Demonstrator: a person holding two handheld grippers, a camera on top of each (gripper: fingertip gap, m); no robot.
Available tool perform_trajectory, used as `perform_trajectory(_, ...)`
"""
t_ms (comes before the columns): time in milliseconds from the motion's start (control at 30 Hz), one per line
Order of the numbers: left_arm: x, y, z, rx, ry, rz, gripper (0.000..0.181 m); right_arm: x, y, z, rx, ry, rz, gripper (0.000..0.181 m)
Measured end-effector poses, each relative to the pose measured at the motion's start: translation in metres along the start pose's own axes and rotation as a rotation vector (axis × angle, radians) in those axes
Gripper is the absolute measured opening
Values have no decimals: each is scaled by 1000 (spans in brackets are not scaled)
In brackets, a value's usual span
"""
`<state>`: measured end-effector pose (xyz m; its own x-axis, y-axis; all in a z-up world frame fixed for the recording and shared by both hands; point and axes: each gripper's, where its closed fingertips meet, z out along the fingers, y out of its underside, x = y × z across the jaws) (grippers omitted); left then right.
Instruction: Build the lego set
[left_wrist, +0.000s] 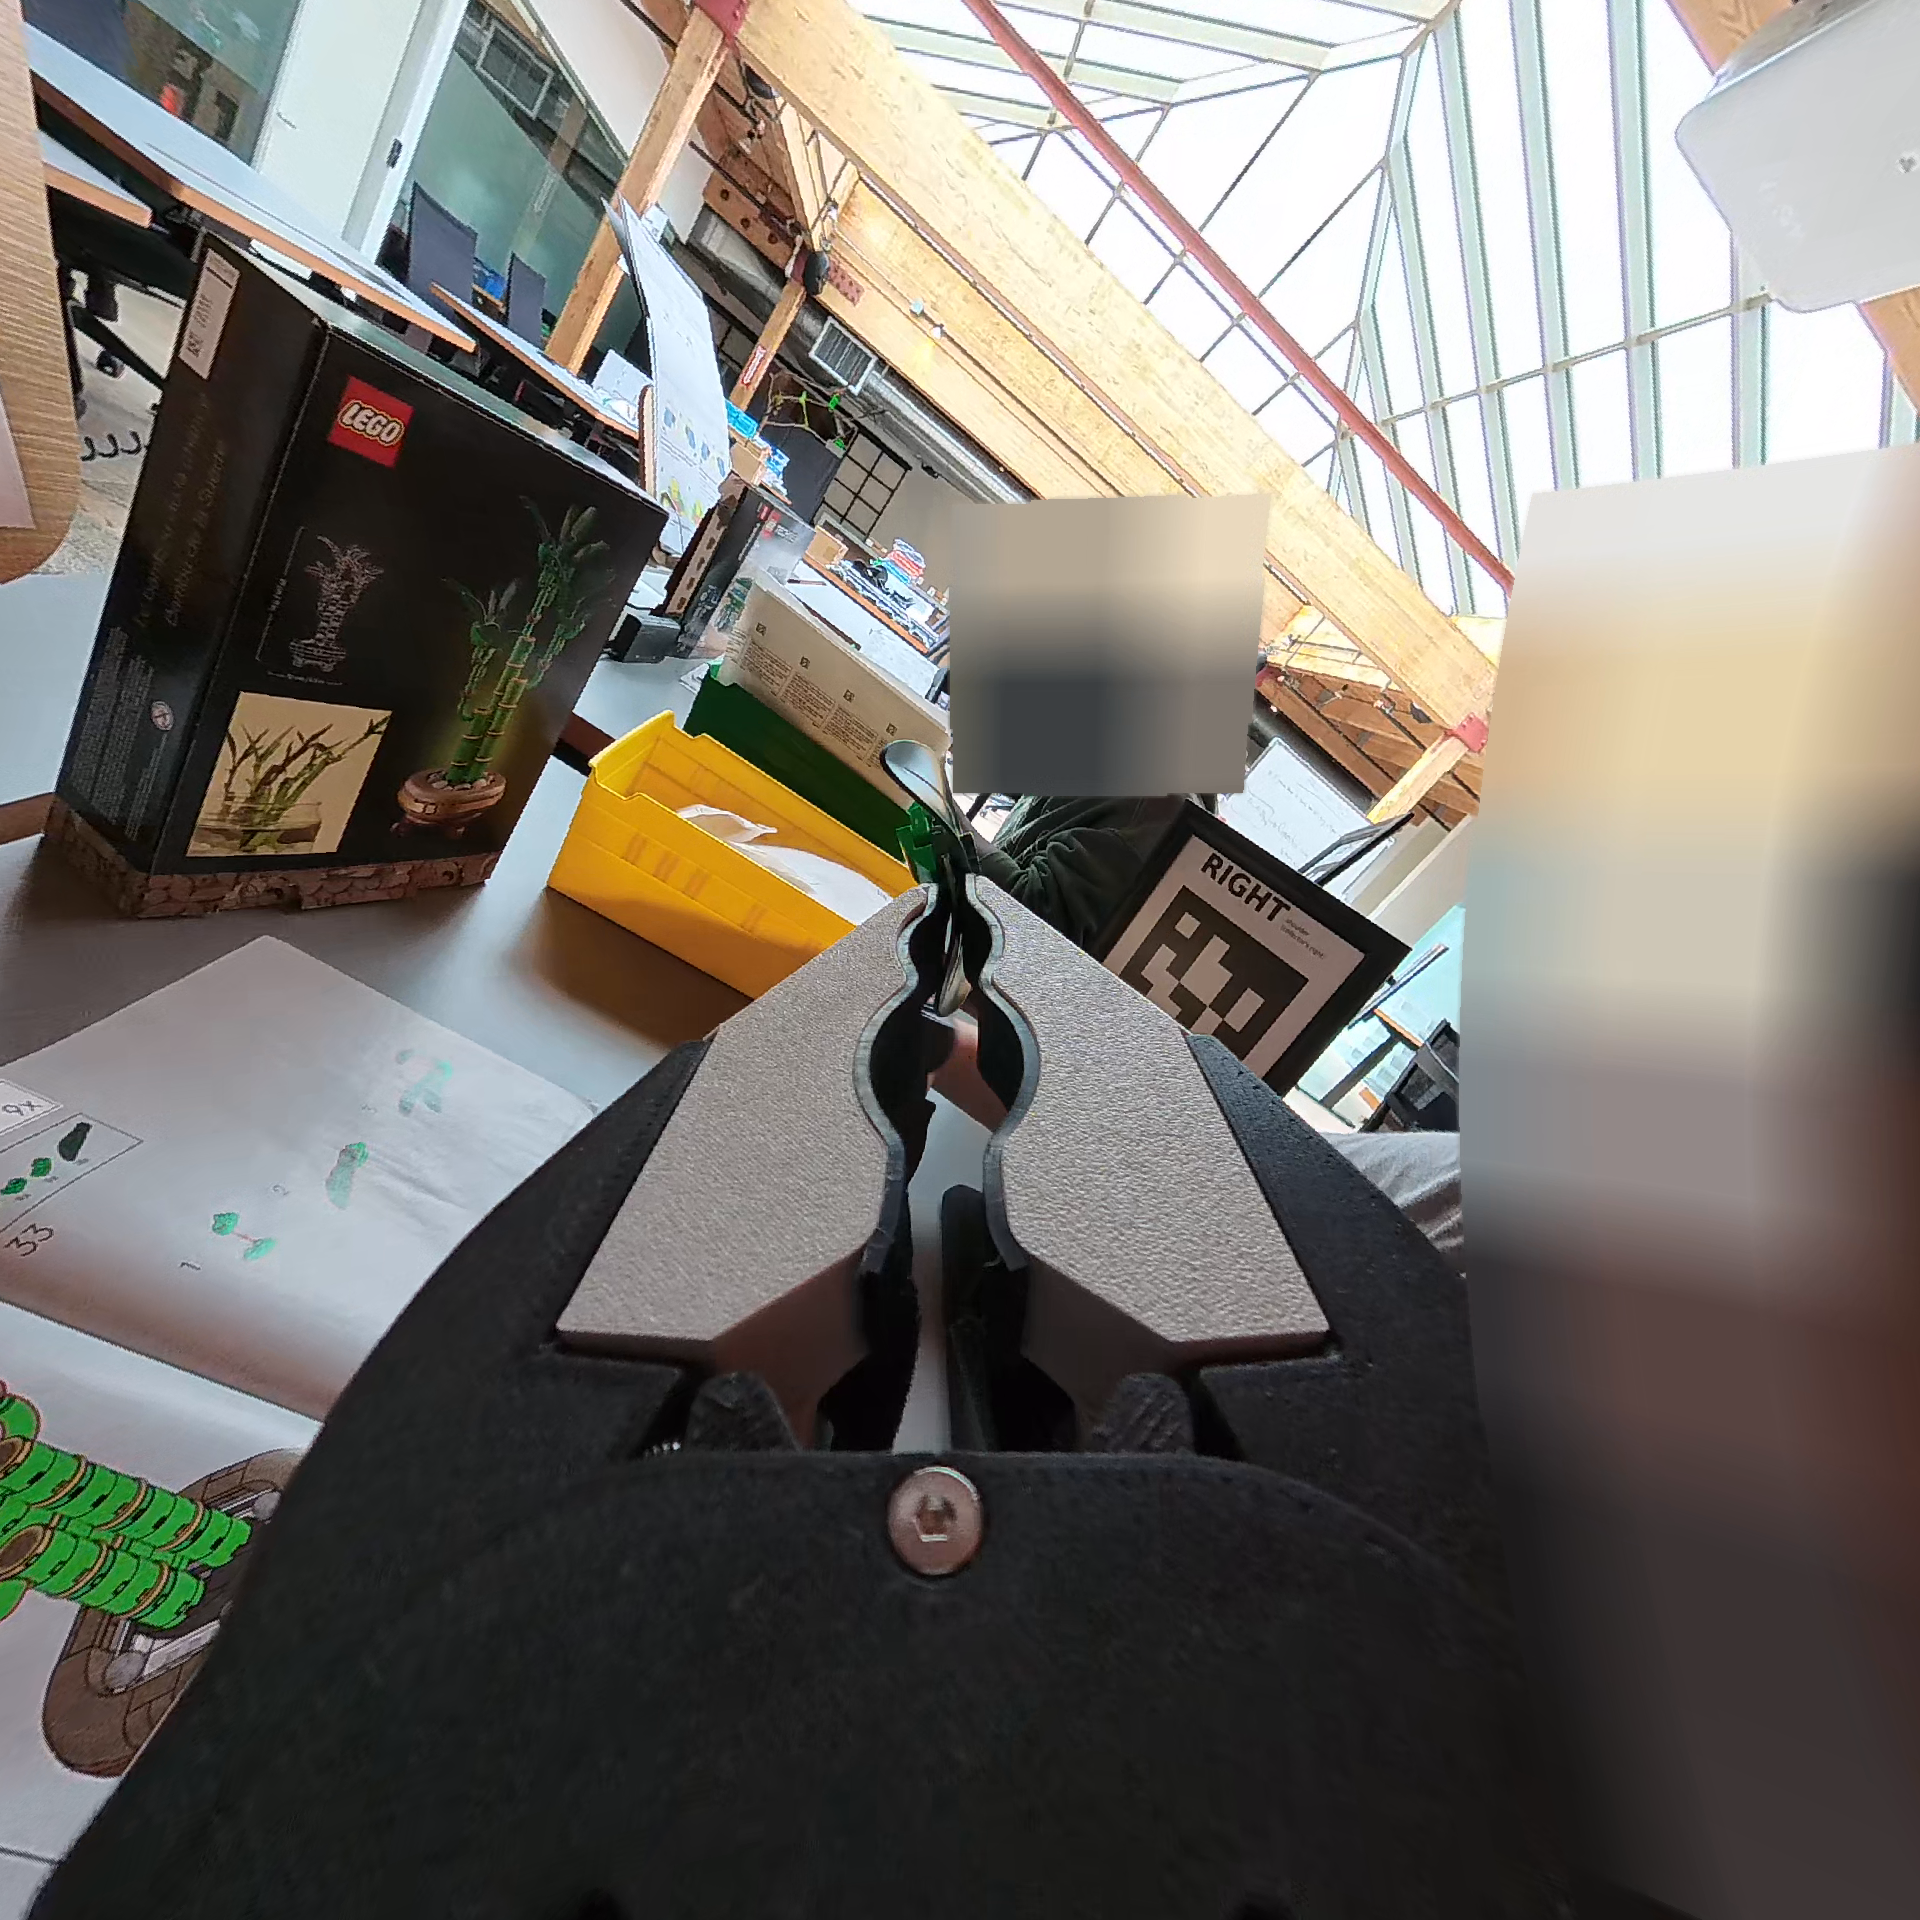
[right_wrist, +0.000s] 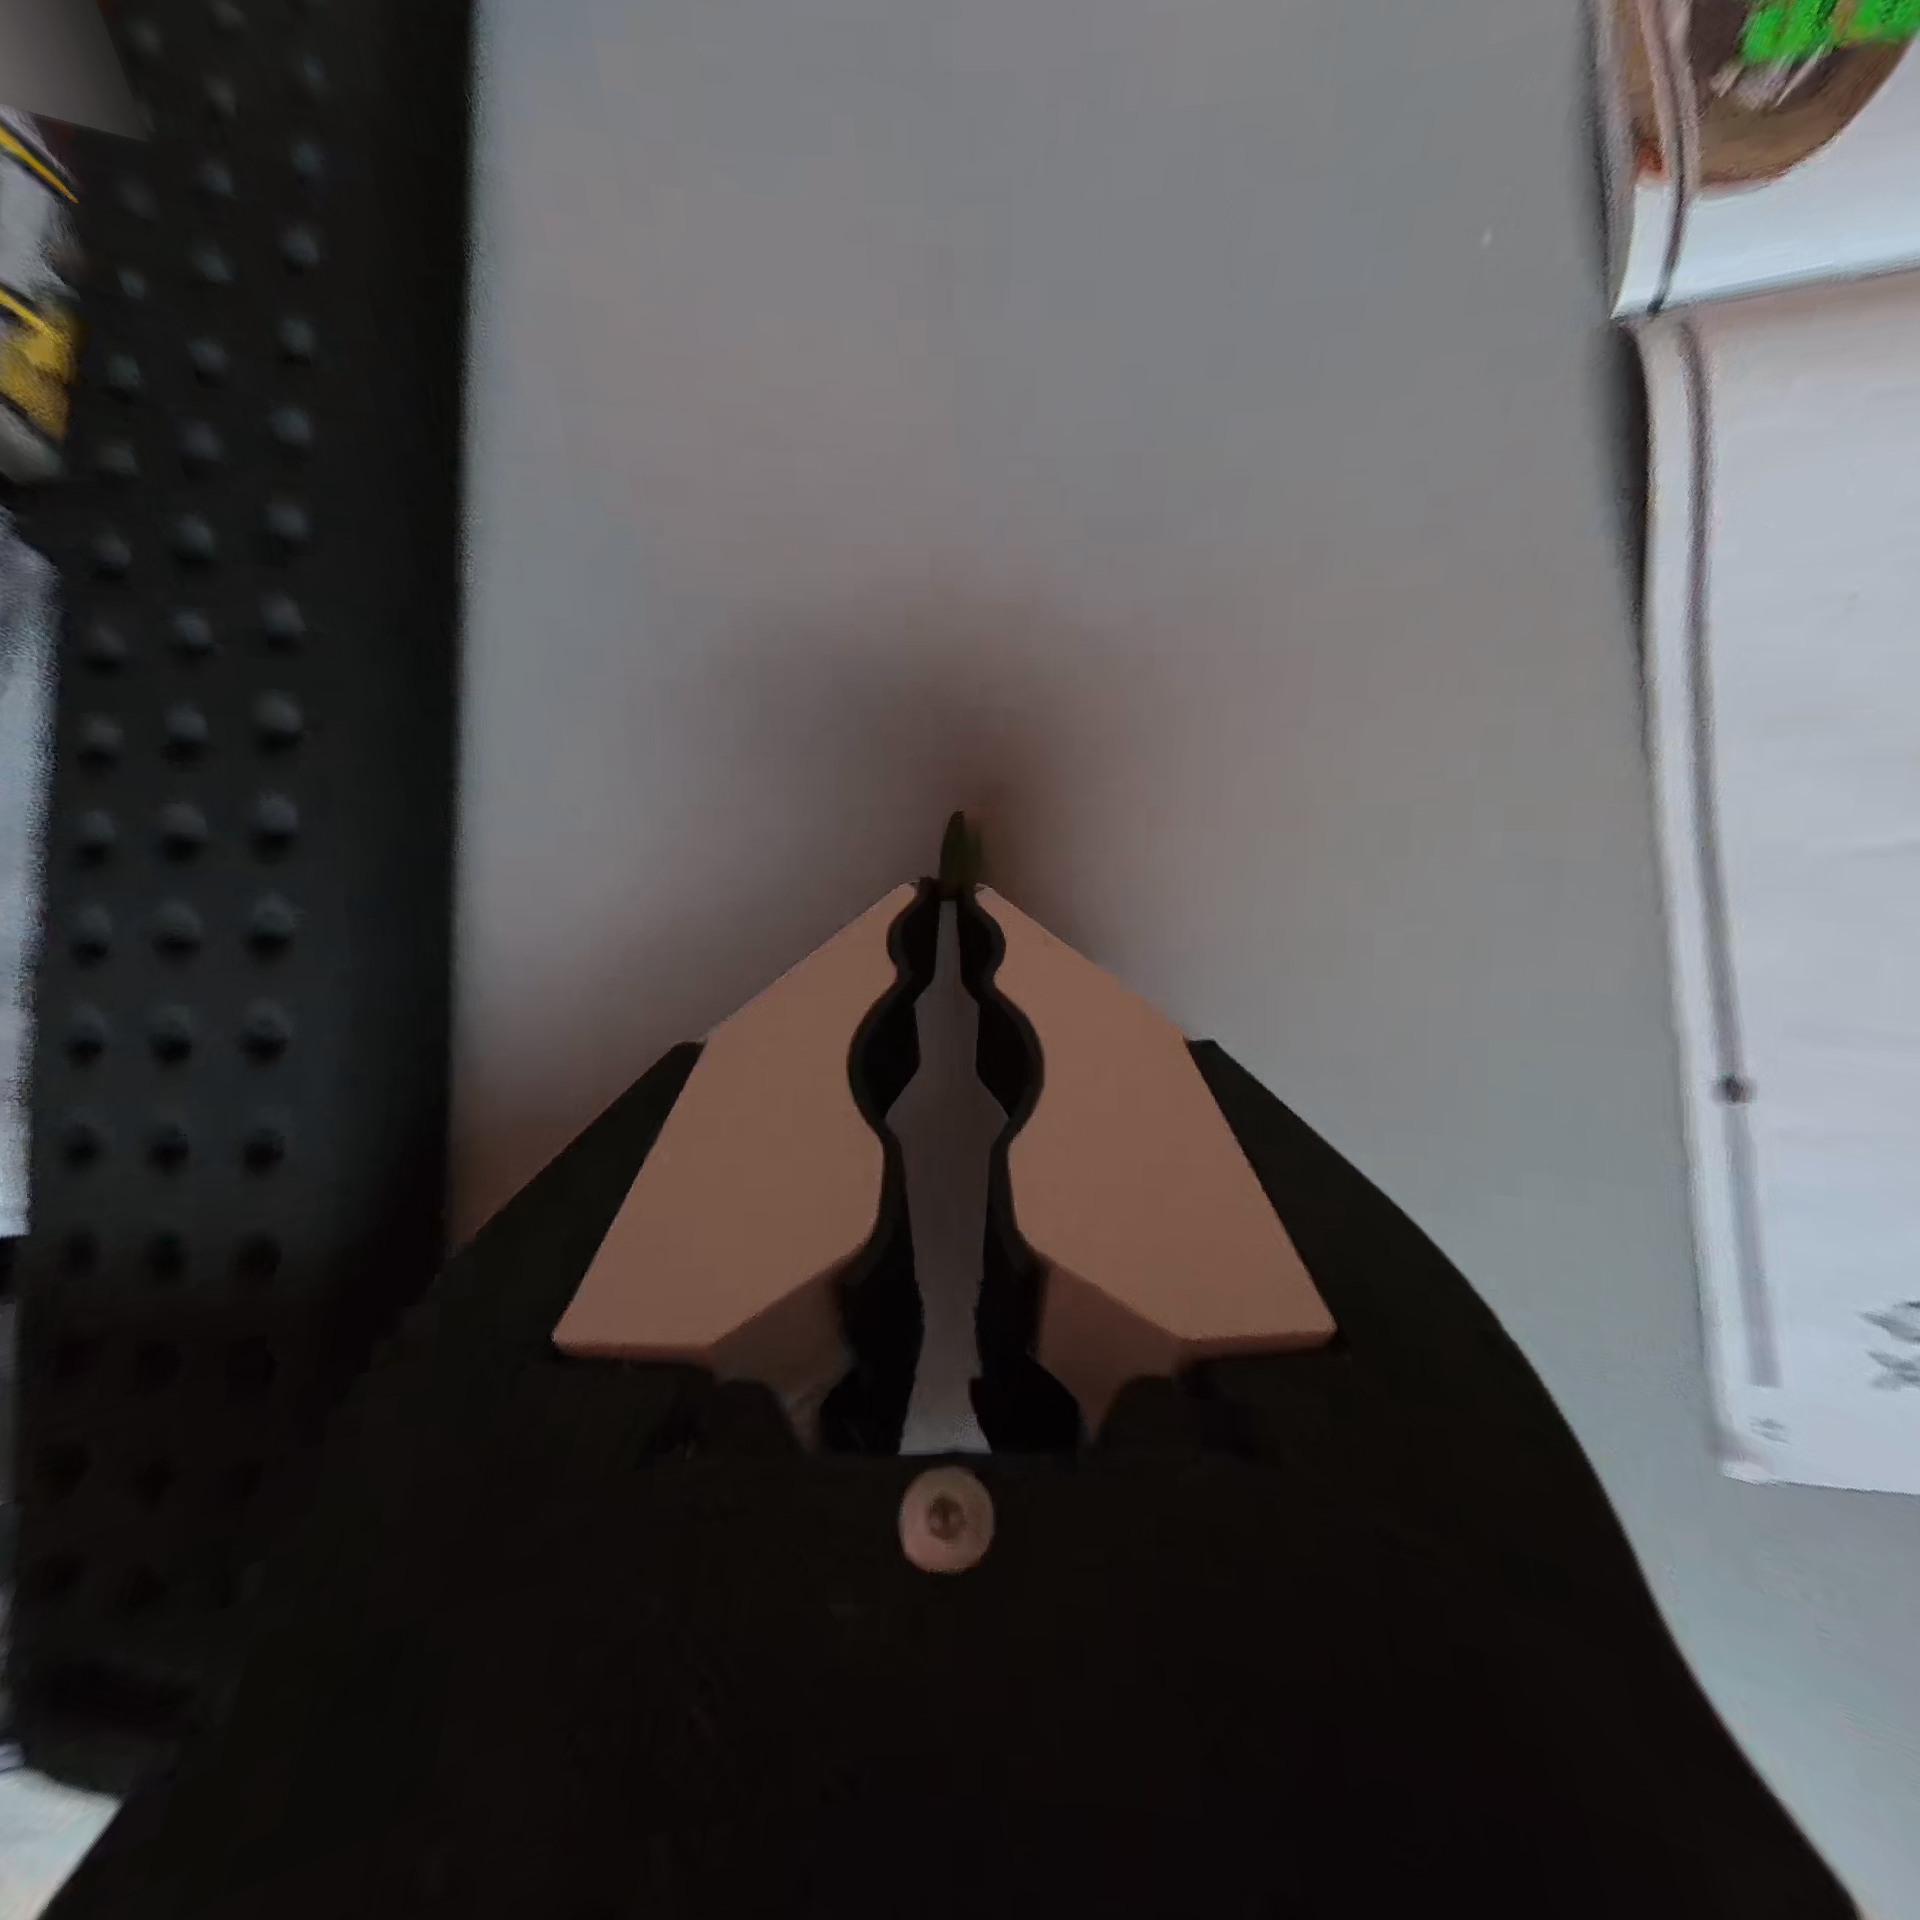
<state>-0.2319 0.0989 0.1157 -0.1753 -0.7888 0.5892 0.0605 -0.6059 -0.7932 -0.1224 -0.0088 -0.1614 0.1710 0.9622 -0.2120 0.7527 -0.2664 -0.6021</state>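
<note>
In the left wrist view my left gripper (left_wrist: 948, 902) is raised off the table and tilted upward. It is shut on a small lego part, a dark stem with a bright green leaf piece (left_wrist: 928, 836) sticking out past the tips. In the right wrist view my right gripper (right_wrist: 952, 894) points down at the grey table (right_wrist: 1039, 416), close to its surface. It is shut on a tiny dark green piece (right_wrist: 958, 852) that just pokes out between the tips. The open instruction booklet (left_wrist: 260, 1164) lies on the table at the left; it also shows in the right wrist view (right_wrist: 1797, 831).
The lego set box (left_wrist: 343, 644) stands at the back left. A yellow bin (left_wrist: 707, 862) with a white bag and a green bin (left_wrist: 779, 732) sit behind it. A black-framed marker plate (left_wrist: 1247, 966) is right of my left gripper. A black studded baseplate (right_wrist: 187, 727) lies left of my right gripper. Across from one pair of fingers to the other is roughly 30 cm.
</note>
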Motion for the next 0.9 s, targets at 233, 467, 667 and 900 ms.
perform_trajectory(233,4,0,1,-6,6,11,0,-3,-7,2,33,-311,601,8)
perform_trajectory(467,6,-3,-3,4,-4,25,0,1,-16,-10,80,-119,355,21)
perform_trajectory(667,6,-3,-3,7,-10,29,0,-3,-12,-9,45,259,-247,9)
perform_trajectory(900,8,1,2,-18,-9,36,0,-8,-8,2,11,174,-191,14)
